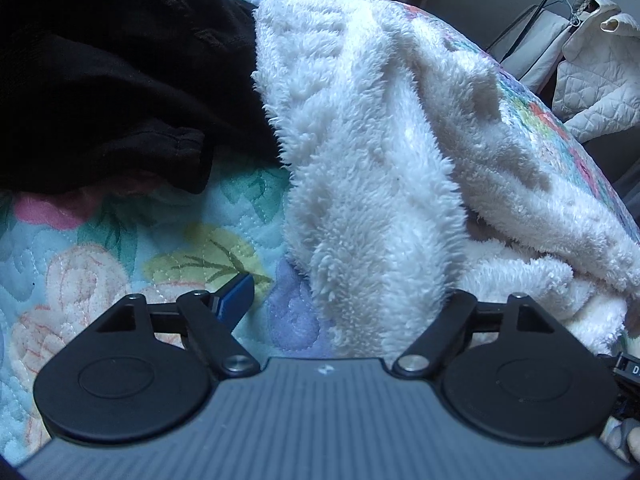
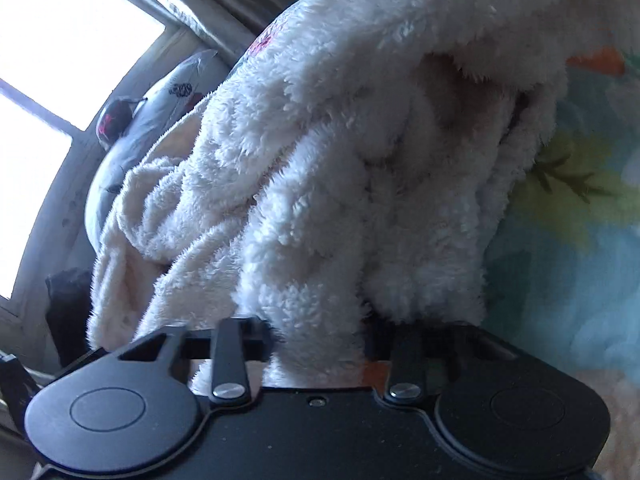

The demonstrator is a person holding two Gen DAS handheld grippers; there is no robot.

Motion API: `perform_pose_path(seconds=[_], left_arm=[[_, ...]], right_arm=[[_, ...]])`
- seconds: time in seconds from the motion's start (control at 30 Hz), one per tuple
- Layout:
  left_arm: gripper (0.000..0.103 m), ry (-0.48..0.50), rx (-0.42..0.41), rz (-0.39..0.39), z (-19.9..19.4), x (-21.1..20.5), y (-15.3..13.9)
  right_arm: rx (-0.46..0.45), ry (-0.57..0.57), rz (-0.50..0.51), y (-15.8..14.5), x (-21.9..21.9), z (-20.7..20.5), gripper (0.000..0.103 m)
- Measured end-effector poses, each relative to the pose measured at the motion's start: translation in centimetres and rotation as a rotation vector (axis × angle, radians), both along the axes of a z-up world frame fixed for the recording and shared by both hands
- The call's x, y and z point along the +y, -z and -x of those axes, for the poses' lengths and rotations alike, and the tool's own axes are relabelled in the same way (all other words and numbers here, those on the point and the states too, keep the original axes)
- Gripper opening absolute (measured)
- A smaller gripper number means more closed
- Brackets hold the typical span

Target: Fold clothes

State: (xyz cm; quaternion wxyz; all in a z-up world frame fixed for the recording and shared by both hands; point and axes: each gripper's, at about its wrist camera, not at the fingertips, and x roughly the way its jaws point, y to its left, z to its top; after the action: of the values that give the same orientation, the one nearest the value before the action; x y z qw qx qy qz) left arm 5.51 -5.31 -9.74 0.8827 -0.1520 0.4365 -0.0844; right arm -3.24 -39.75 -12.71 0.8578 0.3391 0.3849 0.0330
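Observation:
A fluffy white fleece garment (image 1: 372, 168) lies bunched on a floral quilt (image 1: 120, 264). My left gripper (image 1: 344, 300) is open: its blue left finger (image 1: 236, 300) rests on the quilt, and the fleece drapes between the jaws and hides the right finger. In the right wrist view the same fleece (image 2: 320, 184) fills the frame. My right gripper (image 2: 320, 340) is shut on a thick fold of it, and its fingers are buried in the pile. A black garment (image 1: 104, 72) lies heaped at the left.
The quilt (image 2: 568, 240) shows to the right of the fleece. A clothes rack (image 1: 560, 12) with a white quilted jacket (image 1: 596, 80) stands at the far right. A bright window (image 2: 52, 80) and a grey pillow (image 2: 152, 120) are at the left.

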Motion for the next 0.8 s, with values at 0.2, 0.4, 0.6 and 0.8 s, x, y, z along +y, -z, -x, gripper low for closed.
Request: perform_pose_path(seconds=[0.2, 0.4, 0.6, 0.8], left_arm=[[0.024, 0.063, -0.101, 0.032, 1.8, -2.9, -3.7], [0.023, 0.24, -0.192, 0.176, 5.8, -7.8, -8.2], [0.033, 0.334, -0.029, 0.076, 7.6, -11.8, -4.7], [0.041, 0.267, 0.053, 0.023, 7.3, -10.5, -2.8]], right_arm=[[-0.219, 0.021, 0.283, -9.6, -1.2, 2.7, 0.018], [-0.276, 0.072, 0.604, -18.8, -3.6, 10.4, 0.018], [0.052, 0.17, 0.576, -9.9, -7.4, 13.8, 0.018], [0.192, 0.135, 0.453, -4.2, -7.9, 13.6, 0.019]])
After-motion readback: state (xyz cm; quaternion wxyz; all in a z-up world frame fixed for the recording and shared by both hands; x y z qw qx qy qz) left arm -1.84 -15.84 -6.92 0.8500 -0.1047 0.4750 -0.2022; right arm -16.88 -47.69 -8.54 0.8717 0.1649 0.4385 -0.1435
